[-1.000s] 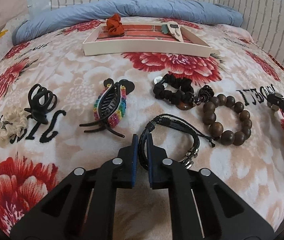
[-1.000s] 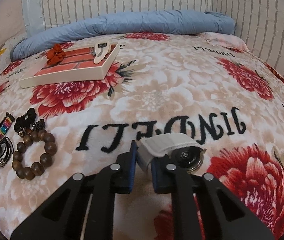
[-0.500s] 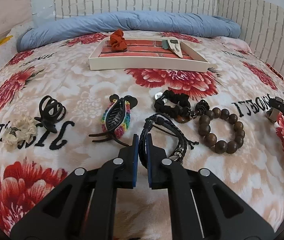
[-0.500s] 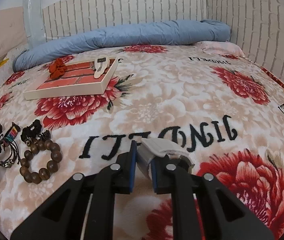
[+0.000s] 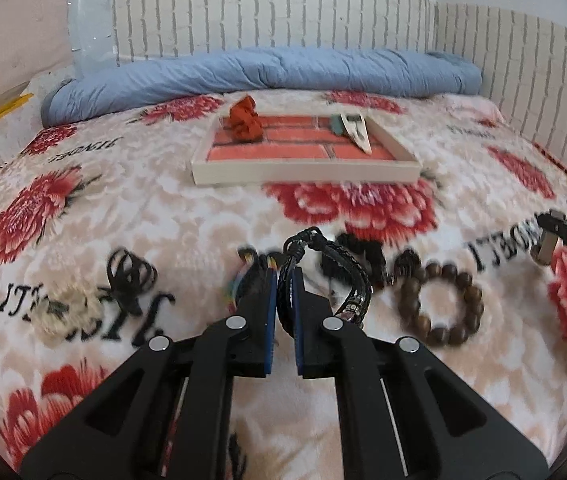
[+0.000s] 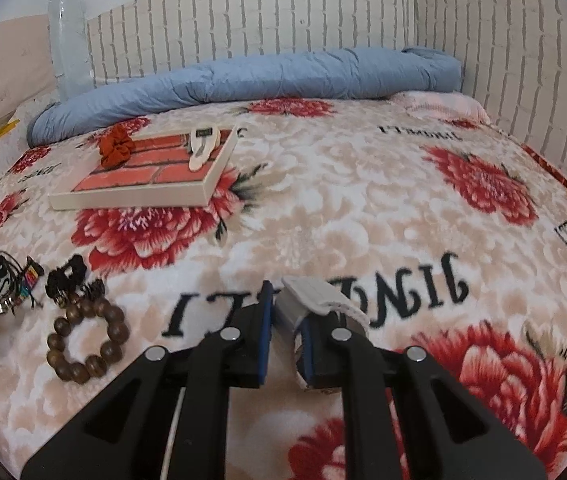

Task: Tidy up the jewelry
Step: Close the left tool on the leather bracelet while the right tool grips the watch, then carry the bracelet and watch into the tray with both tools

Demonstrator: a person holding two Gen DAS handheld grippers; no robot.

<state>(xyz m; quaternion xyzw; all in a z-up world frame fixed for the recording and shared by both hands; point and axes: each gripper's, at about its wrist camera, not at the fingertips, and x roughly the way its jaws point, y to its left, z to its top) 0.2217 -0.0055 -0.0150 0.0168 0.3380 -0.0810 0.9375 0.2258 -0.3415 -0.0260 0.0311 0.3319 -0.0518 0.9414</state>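
- The rainbow hair clip (image 5: pixel 245 276) sits half hidden behind the left claw (image 5: pixel 282 292) at centre frame.
- The cream scrunchie (image 5: pixel 57 312) and black claw clip (image 5: pixel 127 276), lower left, are smeared by blur.
- The watch (image 6: pixel 315 300) face is hidden behind the right claw (image 6: pixel 285 312).

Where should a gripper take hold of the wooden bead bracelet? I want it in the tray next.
Pinch one side of the wooden bead bracelet across its ring, one finger in the open middle, one outside. Come from above: it lies flat on the blanket, and its far edge sits close to the black scrunchie.
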